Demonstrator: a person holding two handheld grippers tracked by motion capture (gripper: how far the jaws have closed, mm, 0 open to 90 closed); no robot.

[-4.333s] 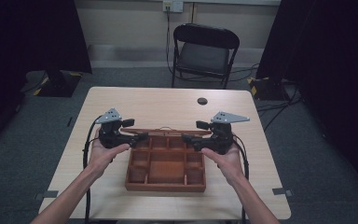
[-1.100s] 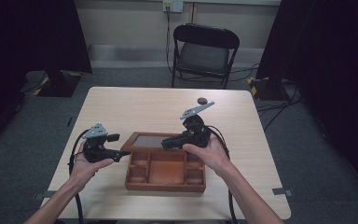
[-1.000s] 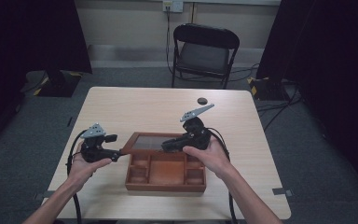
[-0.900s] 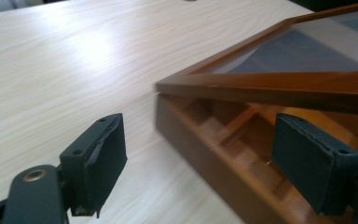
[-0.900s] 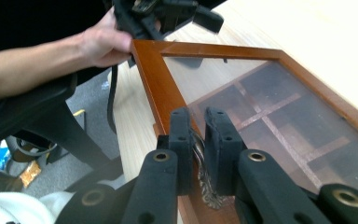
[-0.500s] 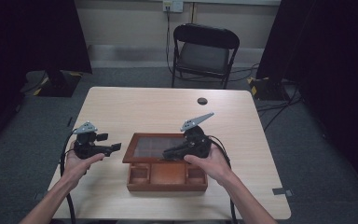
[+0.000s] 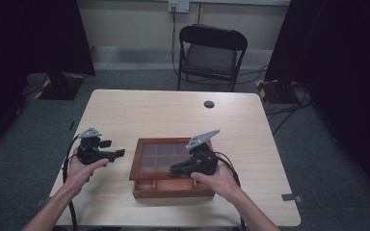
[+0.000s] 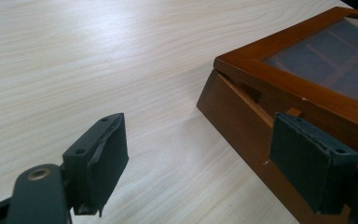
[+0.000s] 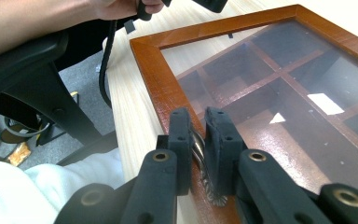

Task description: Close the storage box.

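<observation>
A brown wooden box (image 7: 173, 188) stands at the table's near middle. Its glass-paned lid (image 7: 164, 156) hangs tilted just above the base, with a gap at the front. My right gripper (image 7: 174, 169) is shut on the lid's front frame (image 9: 154, 70), pinching a small metal clasp (image 9: 199, 150) there, with the divided compartments visible through the glass. My left gripper (image 7: 120, 153) stands open to the left of the box, touching nothing. In the left gripper view the box's corner (image 8: 242, 100) lies just ahead of the spread pads (image 8: 103, 154).
A small black round object (image 7: 209, 104) lies near the table's far edge. A black folding chair (image 7: 212, 53) stands beyond the table. Light bare wood (image 7: 139, 115) surrounds the box. A forearm (image 9: 28, 18) crosses the top of the right gripper view.
The lid has swung down toward the person and now almost covers the base. My left gripper has drawn away leftward, off the box.
</observation>
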